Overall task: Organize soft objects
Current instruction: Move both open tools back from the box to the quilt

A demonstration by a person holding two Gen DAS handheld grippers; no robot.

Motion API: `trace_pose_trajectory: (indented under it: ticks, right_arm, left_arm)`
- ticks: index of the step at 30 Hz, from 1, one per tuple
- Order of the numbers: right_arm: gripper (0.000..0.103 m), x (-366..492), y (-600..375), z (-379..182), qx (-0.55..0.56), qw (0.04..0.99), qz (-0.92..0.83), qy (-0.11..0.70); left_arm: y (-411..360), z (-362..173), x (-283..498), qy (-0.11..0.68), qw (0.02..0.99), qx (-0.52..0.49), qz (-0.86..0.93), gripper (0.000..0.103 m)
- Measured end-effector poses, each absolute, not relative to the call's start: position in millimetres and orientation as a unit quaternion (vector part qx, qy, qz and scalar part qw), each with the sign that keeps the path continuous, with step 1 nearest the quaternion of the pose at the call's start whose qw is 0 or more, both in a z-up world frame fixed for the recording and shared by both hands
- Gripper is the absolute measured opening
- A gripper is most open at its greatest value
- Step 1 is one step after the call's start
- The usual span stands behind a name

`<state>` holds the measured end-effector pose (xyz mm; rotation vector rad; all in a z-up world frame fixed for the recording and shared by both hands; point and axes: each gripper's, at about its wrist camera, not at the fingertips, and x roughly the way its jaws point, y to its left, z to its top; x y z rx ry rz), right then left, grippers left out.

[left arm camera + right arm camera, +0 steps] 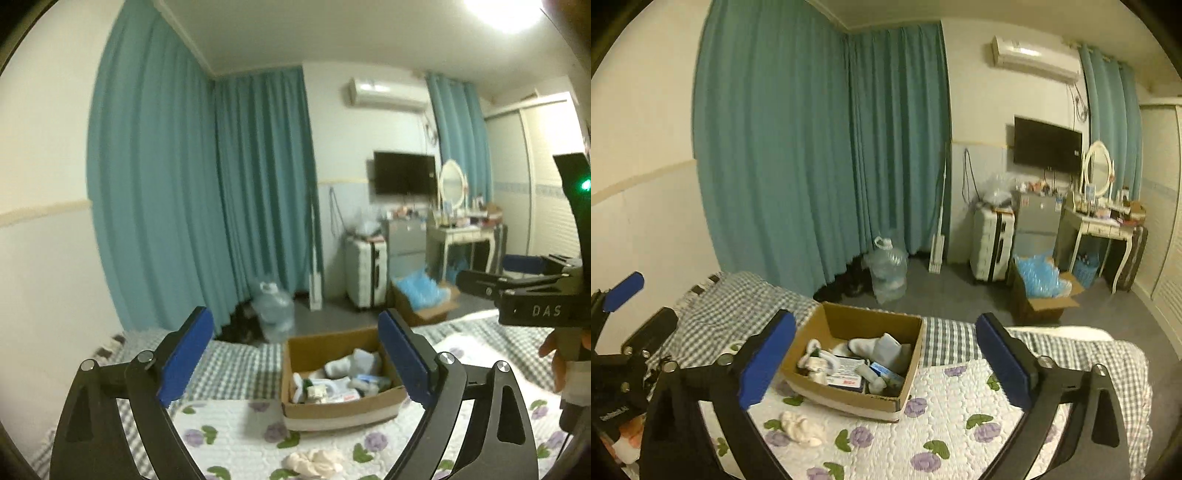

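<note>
A cardboard box (338, 406) (857, 400) stands on the bed and holds white socks (882, 347), small packets and other soft items. A crumpled cream cloth (314, 461) (801, 428) lies on the floral quilt just in front of the box. My left gripper (295, 362) is open and empty, held above the quilt before the box. My right gripper (886, 365) is open and empty, also above the quilt facing the box. The right gripper shows at the right edge of the left wrist view (517, 280). The left gripper shows at the left edge of the right wrist view (624, 291).
The floral quilt (960, 398) covers a checked bedsheet (738, 306). Beyond the bed's edge on the floor stand a water jug (888, 269), a white suitcase (991, 245), a box of blue bags (1039, 295) and a dressing table (1100, 229). Teal curtains hang behind.
</note>
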<state>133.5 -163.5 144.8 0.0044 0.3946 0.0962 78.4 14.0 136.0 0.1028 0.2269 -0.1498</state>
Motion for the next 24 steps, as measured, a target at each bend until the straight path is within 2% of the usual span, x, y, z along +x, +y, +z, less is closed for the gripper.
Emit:
trace_pose_trajectory:
  ticks: [4, 8, 13, 19, 24]
  right_arm:
    - [0.102, 99, -156, 149, 0.004, 0.979, 0.061, 0.194]
    - [0.102, 84, -155, 126, 0.007, 0.977, 0.060, 0.204]
    - [0.102, 101, -152, 65, 0.013, 0.969, 0.057, 0.239]
    - [0.102, 149, -145, -32, -0.041, 0.955, 0.034, 0.291]
    - [0.102, 177, -157, -93, -0.008, 0.936, 0.033, 0.351]
  left_arm:
    - [23, 143, 50, 0.107, 0.991, 0.041, -0.073, 0.094]
    - [30, 125, 46, 0.126, 0.989, 0.032, -0.074, 0.094]
    - [31, 72, 70, 0.190, 0.978, 0.030, -0.083, 0.094]
    - [21, -5, 111, 0.246, 0.967, 0.046, -0.059, 0.094]
    - [15, -70, 142, 0.303, 0.950, 0.045, -0.065, 0.094]
